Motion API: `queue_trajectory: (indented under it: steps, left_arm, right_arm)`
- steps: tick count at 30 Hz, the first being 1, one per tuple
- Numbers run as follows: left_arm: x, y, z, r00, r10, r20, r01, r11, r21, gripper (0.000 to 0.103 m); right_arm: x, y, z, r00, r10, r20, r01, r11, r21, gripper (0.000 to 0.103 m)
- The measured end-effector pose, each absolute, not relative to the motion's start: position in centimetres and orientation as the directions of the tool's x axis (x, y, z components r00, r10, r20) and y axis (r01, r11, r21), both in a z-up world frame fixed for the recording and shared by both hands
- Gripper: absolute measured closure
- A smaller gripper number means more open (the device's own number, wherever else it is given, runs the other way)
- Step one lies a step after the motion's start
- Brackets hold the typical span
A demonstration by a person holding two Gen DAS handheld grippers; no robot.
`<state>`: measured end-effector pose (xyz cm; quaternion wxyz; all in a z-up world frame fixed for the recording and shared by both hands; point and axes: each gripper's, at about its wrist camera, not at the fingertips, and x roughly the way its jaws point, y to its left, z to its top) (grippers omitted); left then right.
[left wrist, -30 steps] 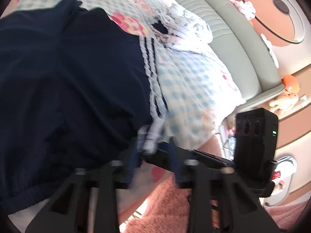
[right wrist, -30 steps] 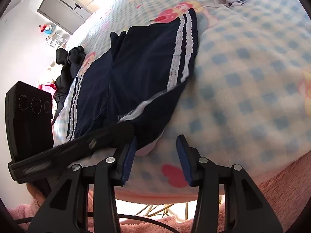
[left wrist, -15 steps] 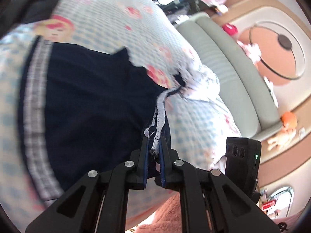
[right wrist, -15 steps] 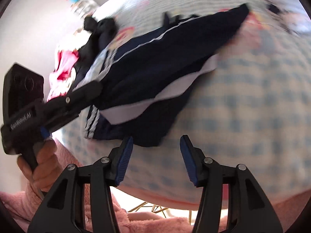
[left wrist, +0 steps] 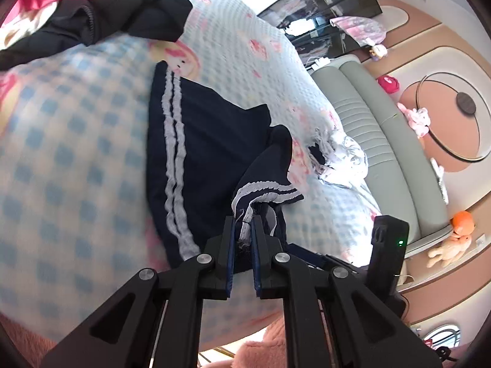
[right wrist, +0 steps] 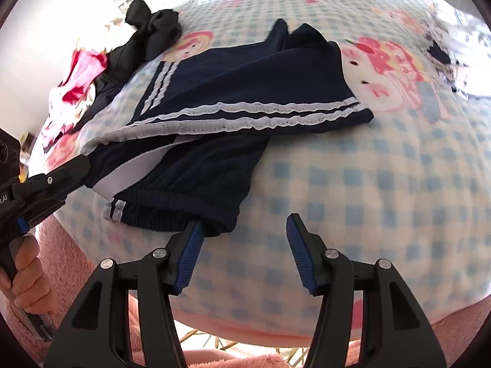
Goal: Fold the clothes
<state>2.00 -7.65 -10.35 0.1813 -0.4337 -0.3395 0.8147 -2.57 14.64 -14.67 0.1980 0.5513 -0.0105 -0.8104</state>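
Far left in the right wrist view: a hand in a pink fleece sleeve, wrapped round the handle of the left gripper. Fingers pressed together, pinching the shorts at a corner by the white-lined edge, fabric drawn taut toward the tool. In the left wrist view, the same pinch seen close: left gripper, blue pads clamped on a bunched corner with white stripes, that corner lifted and folded back over the rest.

Behind, at the bed's left edge, a heap of pink clothes, then a black garment crumpled just beside the shorts' upper left corner, apart from them.

In the middle: navy shorts with double white side stripes, lying on the bed, one leg folded over the other, elastic waistband at the near edge. Bed covered in a blue-checked blanket with pink cartoon figures.

Lower middle: right gripper, fingers spread wide, holding nothing. Left fingertip touching or just under the waistband's end; right fingertip over bare blanket, clear of the cloth.

Far right: a white patterned garment in a heap near the bed's edge, well apart from the shorts.
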Motion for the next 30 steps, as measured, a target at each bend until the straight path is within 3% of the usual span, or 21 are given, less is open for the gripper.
queue_trajectory:
  steps: [4, 8, 13, 18, 20, 23, 26, 30]
  left_arm:
    - [2.9, -8.0, -9.2, -0.595, 0.539, -0.596, -0.002, -0.743, -0.670, 0.093]
    - [2.3, -8.5, -11.8, -0.536, 0.531, -0.656, 0.088, -0.738, -0.669, 0.093]
    - [2.6, -9.2, -13.5, -0.497, 0.585, -0.641, 0.109, -0.690, -0.715, 0.093]
    - [2.2, -8.3, -13.3, -0.465, 0.591, -0.659, 0.092, -0.708, -0.700, 0.092]
    - [2.1, -8.0, -14.3, -0.422, 0.553, -0.718, 0.124, -0.749, -0.650, 0.090]
    - [1.5, -8.0, -14.9, -0.388, 0.536, -0.749, 0.135, -0.772, -0.622, 0.079]
    - [0.7, -8.2, -14.8, -0.384, 0.558, -0.736, 0.119, -0.760, -0.639, 0.053]
    - [-0.4, -8.5, -14.7, -0.377, 0.587, -0.716, 0.098, -0.744, -0.661, 0.051]
  right_arm:
    - [-2.1, 14.4, -14.8, -0.302, -0.401, -0.865, 0.356, -0.889, 0.288, 0.047]
    - [-2.8, 15.7, -16.7, -0.247, -0.391, -0.886, 0.272, -0.906, 0.324, 0.047]
    - [-1.3, 15.9, -14.1, -0.254, -0.564, -0.786, 0.365, -0.808, 0.462, 0.048]
    - [-3.0, 16.7, -14.6, -0.281, -0.540, -0.794, 0.284, -0.837, 0.468, 0.047]
    - [-4.2, 16.9, -15.8, -0.279, -0.528, -0.802, 0.231, -0.848, 0.477, 0.048]
    - [-4.5, 16.1, -18.4, -0.221, -0.447, -0.867, 0.206, -0.890, 0.407, 0.048]
    - [-4.1, 16.9, -17.8, -0.241, -0.512, -0.824, 0.206, -0.857, 0.472, 0.047]
    - [-5.6, 17.1, -17.1, -0.230, -0.566, -0.792, 0.220, -0.823, 0.524, 0.047]
